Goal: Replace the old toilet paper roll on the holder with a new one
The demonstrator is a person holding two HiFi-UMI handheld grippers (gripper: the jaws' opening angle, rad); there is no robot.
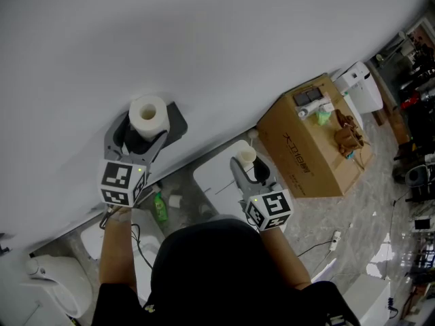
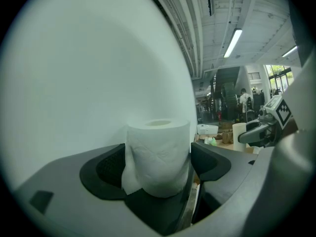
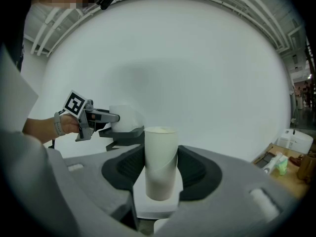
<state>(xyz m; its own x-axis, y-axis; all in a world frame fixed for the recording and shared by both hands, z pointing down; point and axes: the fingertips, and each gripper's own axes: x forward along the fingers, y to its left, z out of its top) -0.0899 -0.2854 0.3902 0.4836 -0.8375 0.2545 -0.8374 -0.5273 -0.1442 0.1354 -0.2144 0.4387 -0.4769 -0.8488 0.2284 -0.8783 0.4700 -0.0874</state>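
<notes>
While the right gripper (image 3: 161, 174) clamps the old bare tube (image 3: 160, 152) away from the wall (image 1: 204, 32), the new roll (image 2: 158, 147) stands, apparently seated on the holder (image 1: 178, 124), between the wide-open jaws of the left gripper (image 2: 160, 166), so only withdrawing and discarding remain.

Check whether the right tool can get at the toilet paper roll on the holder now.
Probably not. The right tool is shut on the empty cardboard tube, and the left tool, jaws open, flanks the toilet paper roll on the holder, blocking its sides.
</notes>
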